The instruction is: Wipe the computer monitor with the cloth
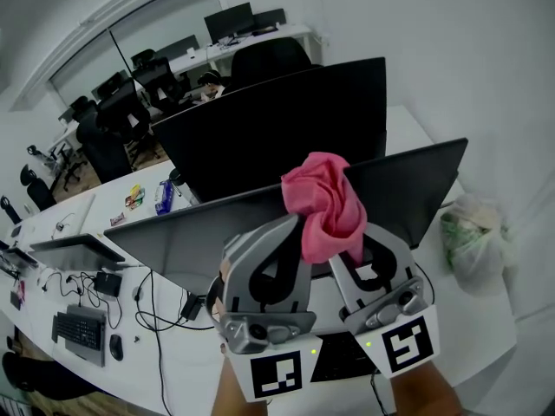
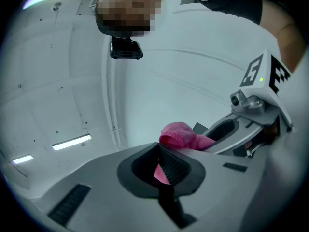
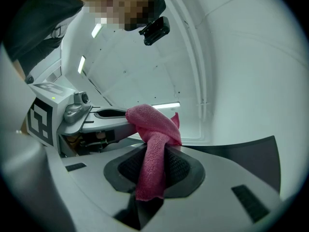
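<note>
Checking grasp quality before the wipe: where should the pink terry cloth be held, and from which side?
By its narrow tail, from below, as the right hand-held gripper does: the pink terry cloth bunches into a soft wad above the jaws, probably leaving that free to meet the dark flat computer monitor.

— Cloth?
— Pink (image 1: 328,204), crumpled into a lump. Runs between the jaws of the right gripper (image 3: 154,151), with a sliver between those of the left gripper (image 2: 159,151) too. Shows over the monitor's top edge, at 12 o'clock from both grippers.
— Monitor?
— Wide, dark grey (image 1: 199,232), unlit. Stretches from 9 to 2 o'clock past the cloth.
</note>
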Demonstrator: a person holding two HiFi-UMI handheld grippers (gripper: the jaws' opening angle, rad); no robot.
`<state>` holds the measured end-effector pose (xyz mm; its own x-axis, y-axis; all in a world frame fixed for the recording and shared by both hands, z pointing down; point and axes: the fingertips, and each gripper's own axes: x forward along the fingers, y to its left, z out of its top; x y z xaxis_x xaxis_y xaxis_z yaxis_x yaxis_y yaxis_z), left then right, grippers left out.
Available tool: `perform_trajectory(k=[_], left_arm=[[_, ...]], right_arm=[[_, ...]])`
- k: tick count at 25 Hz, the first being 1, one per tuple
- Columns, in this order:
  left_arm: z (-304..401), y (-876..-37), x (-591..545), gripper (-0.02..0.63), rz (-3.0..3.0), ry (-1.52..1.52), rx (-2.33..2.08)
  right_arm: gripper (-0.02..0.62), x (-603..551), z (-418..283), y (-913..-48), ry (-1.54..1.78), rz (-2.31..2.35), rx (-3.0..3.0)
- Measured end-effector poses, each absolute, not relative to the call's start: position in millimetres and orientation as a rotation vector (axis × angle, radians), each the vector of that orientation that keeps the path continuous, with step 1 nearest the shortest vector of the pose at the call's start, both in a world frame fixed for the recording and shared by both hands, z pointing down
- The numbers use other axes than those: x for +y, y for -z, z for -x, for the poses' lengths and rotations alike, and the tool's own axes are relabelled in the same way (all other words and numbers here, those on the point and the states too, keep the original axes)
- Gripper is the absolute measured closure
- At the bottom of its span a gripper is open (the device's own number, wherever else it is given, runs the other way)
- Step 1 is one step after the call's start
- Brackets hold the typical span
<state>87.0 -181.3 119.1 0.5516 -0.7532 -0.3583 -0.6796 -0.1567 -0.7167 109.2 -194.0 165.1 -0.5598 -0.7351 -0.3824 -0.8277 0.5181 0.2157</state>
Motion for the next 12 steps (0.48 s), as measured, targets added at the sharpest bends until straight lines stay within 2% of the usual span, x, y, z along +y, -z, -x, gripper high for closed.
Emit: perform_trajectory(k=[12], left_arm=[[-161, -125, -201, 0.601, 1.903, 0.127, 1.127]], right_arm=[[0.497, -210, -189, -166, -0.558, 1.413, 2.456]])
